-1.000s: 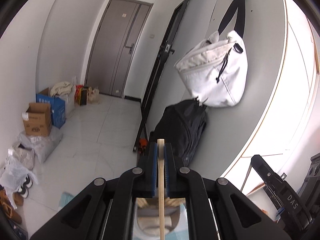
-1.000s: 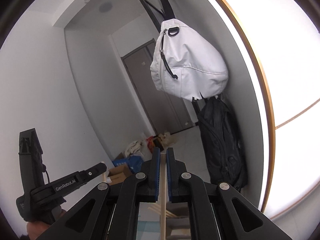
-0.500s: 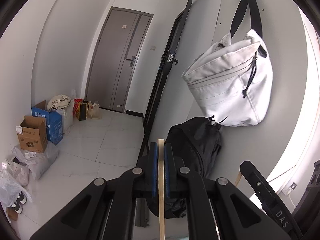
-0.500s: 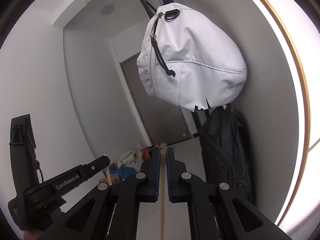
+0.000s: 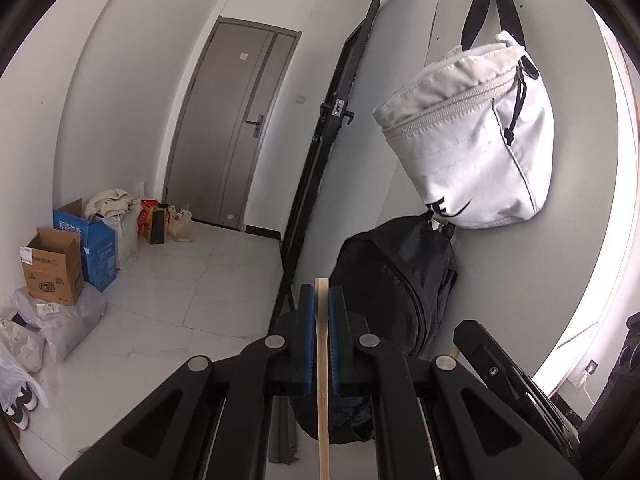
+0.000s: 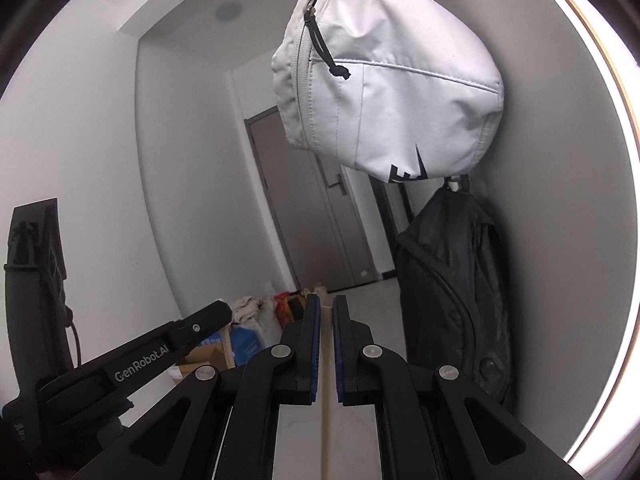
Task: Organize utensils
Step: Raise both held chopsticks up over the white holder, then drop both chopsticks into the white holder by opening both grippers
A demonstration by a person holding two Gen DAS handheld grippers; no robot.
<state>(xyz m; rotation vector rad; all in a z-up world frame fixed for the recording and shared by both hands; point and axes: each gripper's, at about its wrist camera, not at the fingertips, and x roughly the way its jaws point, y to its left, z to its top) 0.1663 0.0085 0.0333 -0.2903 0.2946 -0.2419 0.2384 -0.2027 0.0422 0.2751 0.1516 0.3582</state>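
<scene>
Both grippers, left (image 5: 321, 308) and right (image 6: 326, 314), clamp thin wooden sticks (image 5: 322, 380) below the white bag (image 5: 472, 152); a slack squeeze could drop one.

So the pale fabric sling bag (image 5: 476, 148) hangs high on the wall, and the black backpack (image 5: 394, 280) hangs right below it, top touching the sling bag's bottom edge. Left of both, a tall black metal frame (image 5: 320, 152) leans against the same wall. Way behind that, the grey door (image 5: 236, 128) sits at the hallway's far end. Along the left wall, the brown cardboard box (image 5: 52, 266) stands in front of the blue carton (image 5: 96, 244).
</scene>
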